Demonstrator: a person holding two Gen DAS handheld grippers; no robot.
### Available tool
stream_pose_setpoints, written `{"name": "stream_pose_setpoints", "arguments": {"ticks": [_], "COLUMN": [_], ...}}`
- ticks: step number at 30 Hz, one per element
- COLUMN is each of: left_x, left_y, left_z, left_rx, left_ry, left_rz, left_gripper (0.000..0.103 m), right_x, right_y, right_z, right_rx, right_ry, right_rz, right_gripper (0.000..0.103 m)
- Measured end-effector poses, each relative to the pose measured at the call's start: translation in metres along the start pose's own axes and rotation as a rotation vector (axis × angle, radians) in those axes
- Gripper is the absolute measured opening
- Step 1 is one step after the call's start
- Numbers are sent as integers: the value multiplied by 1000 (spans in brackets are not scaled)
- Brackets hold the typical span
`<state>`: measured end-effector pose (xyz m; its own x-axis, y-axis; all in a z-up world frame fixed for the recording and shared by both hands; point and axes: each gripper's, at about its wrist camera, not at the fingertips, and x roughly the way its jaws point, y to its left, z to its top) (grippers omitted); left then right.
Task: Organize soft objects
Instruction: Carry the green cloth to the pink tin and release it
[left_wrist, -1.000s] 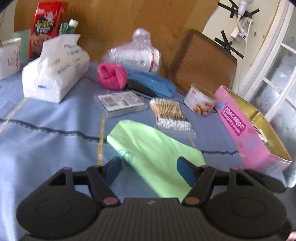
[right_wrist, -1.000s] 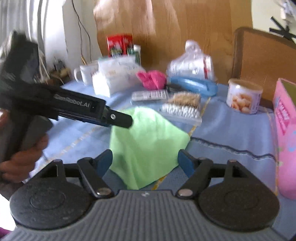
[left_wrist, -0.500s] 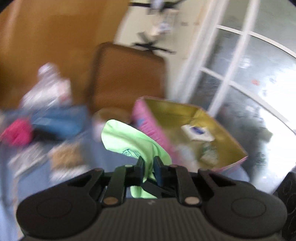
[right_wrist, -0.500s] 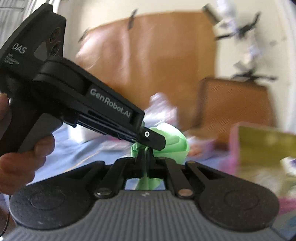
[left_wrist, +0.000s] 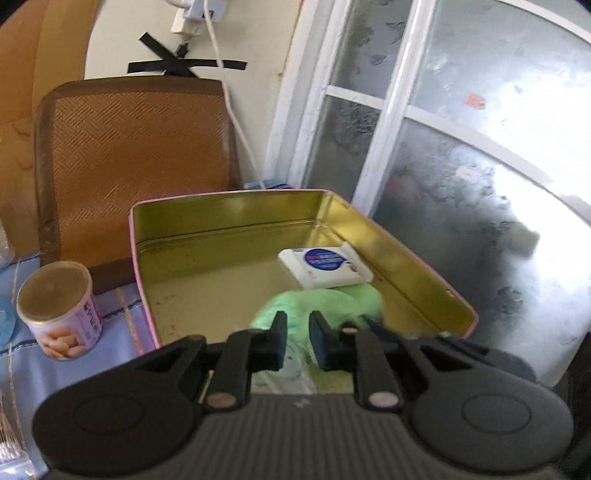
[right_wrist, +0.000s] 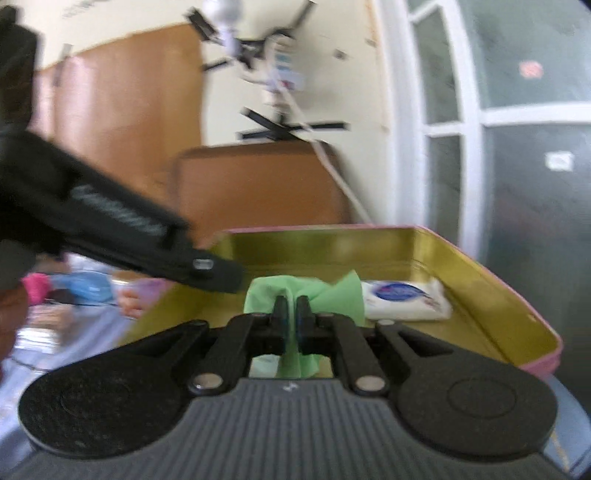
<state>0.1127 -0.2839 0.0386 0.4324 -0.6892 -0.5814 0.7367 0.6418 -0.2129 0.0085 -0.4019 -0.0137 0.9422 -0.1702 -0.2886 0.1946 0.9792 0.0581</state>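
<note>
Left wrist view: the left tool (left_wrist: 297, 332), jaws nearly together, pinches a crumpled light-green cloth (left_wrist: 325, 301) at lower centre, over the gold interior of the pink-walled rectangular tin box (left_wrist: 229, 214). A white wipes packet (left_wrist: 325, 266) lies inside; a small round can (left_wrist: 59, 308) stands on the blue-clothed desk (left_wrist: 122, 325), lower left.

Right wrist view: the right tool (right_wrist: 293, 312) grips a fold of the same cloth (right_wrist: 332, 295); its jaws have just been closing, then easing slightly. Limp, light and matte, the cloth probably handles best pinched at an edge.
</note>
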Motion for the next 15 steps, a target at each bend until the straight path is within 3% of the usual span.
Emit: {"name": "stream_pose_setpoints", "arguments": {"ticks": [1,2,4,8,10,13,15], "left_x": [0,-1,-11,-56,-84,-129,-154], "left_y": [3,7,18,49,70,116,148], "left_z": [-1,-1,-3,-17,-30,-60,-83], "left_rx": [-7,-16,-36,-65,-91,-134,-178], "left_ry": [-1,-1,-14,-93,-129,-168,-175], "left_rz": [2,2,8,43,78,224,333], "left_gripper": [16,17,19,26,27,29,29], "right_x": [4,6,-2,-19,-29,-42,-42], "right_y": [-6,-10,-22,-36,-40,-27,-5], "right_z": [-1,-1,-7,-5,-3,4,10], "right_rx": [12,29,73,149,202,220,185], "right_ry": [3,4,-25,-92,-136,-184,-186], "right_rz": [-26,-49,-88,-143,-130,-39,57], "right_gripper": [20,44,71,74,74,67,55]}}
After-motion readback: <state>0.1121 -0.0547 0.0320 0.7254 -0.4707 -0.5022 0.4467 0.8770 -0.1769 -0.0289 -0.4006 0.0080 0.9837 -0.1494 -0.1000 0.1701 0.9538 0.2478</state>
